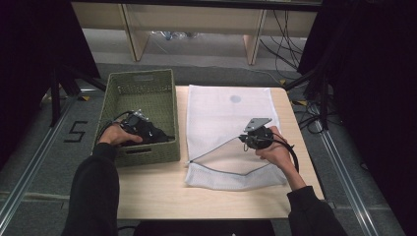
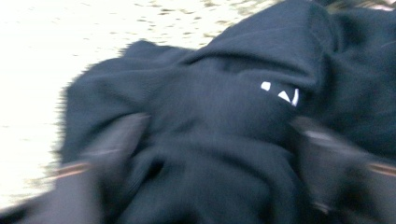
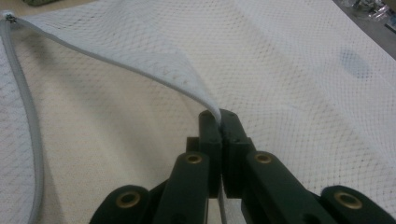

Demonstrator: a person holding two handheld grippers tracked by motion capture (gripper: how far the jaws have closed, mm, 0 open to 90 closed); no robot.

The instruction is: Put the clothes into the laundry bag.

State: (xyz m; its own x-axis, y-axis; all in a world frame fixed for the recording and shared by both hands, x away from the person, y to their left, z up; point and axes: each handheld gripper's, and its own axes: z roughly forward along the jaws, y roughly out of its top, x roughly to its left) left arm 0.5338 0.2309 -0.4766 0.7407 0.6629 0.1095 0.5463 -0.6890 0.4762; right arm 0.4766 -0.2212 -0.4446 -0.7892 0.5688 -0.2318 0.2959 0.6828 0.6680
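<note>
One green basket (image 1: 140,93), one white mesh bag (image 1: 221,118), one dark garment (image 2: 224,140).

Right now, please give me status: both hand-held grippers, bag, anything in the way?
Right hand-held gripper shut on mesh bag flap, opening lifted. Left hand-held gripper in green basket, jaws apart over dark garment. Nothing blocks the opening.

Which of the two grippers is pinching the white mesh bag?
The right gripper, jaws shut on the mesh bag at its opening edge; the left gripper is in the green basket.

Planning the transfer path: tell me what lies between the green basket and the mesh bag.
In the high view, a narrow strip of bare wooden table separates the green basket and the mesh bag.
</note>
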